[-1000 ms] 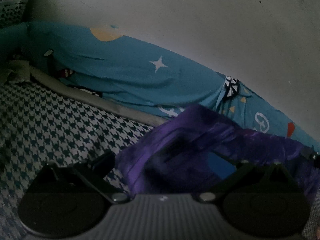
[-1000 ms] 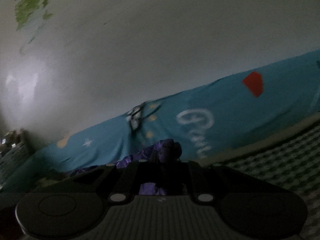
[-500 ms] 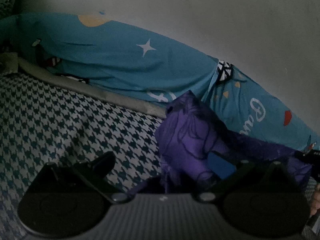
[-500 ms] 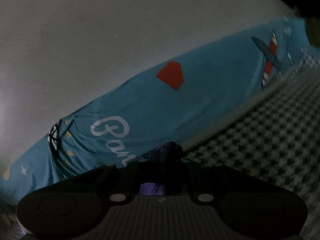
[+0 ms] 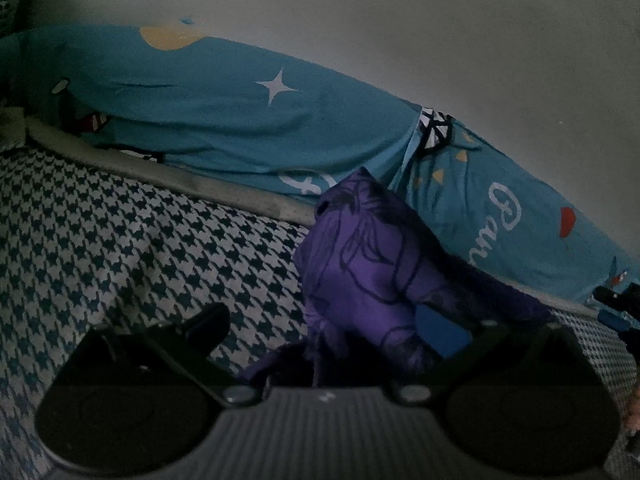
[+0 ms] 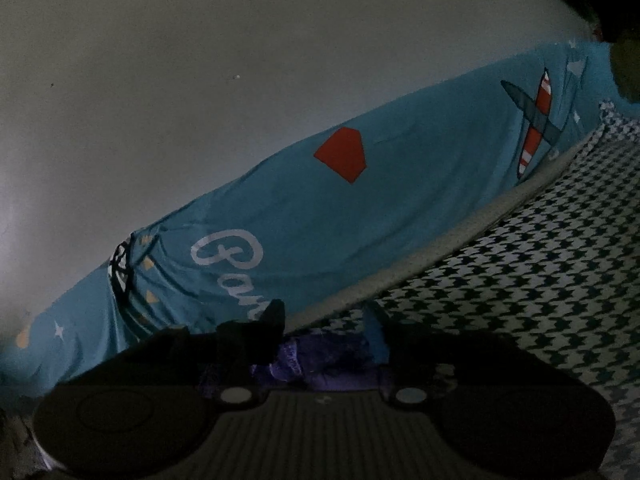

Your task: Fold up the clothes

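A purple garment (image 5: 360, 264) with dark line drawings lies bunched in a heap on the houndstooth bed cover (image 5: 120, 248). In the left wrist view my left gripper (image 5: 324, 324) stands open and wide. The heap sits between its fingers, against the blue-padded right finger (image 5: 440, 330) and apart from the left one. In the right wrist view my right gripper (image 6: 324, 328) has its jaws opening. A fold of the purple garment (image 6: 304, 364) lies low between its fingers, and the pads do not press on it.
A long teal bolster (image 5: 240, 120) with a star, lettering and red shapes lies along the pale wall (image 5: 400, 20) behind the garment, with a grey piped edge (image 5: 160, 176) before it. The bolster (image 6: 360, 200) and checked cover (image 6: 540, 280) fill the right wrist view.
The right gripper's jaws, shut on the purple cloth before, have parted, and its view swung right along the bolster. In the left view the spread cloth has gathered into a taller heap.
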The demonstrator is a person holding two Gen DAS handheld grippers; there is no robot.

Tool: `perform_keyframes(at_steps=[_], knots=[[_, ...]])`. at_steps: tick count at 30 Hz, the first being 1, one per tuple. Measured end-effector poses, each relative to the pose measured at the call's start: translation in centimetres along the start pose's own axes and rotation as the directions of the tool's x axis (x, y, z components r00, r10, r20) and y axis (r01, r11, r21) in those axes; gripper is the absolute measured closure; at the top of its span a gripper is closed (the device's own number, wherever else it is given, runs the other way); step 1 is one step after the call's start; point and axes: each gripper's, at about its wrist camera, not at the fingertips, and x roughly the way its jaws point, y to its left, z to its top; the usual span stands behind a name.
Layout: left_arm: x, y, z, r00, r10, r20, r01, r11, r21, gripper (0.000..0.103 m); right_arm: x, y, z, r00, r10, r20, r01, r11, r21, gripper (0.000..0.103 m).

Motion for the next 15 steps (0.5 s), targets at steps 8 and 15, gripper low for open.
perform_keyframes(at_steps=[8, 15], knots=[[-1.4, -1.7, -0.6, 1.0, -0.022, 0.005, 0.022, 0.999, 0.04, 0.0, -1.3, -1.8, -1.3, 0.991, -0.014, -0.137, 0.017, 1.0, 0.02, 0.048], [-3.2, -2.6, -1.9, 0.999, -0.037, 0.006, 0.036, 0.997, 0.071, 0.0, -2.5, -3.6, -3.0, 0.973, 0.006, -0.231, 0.016, 0.996, 0.091, 0.047]])
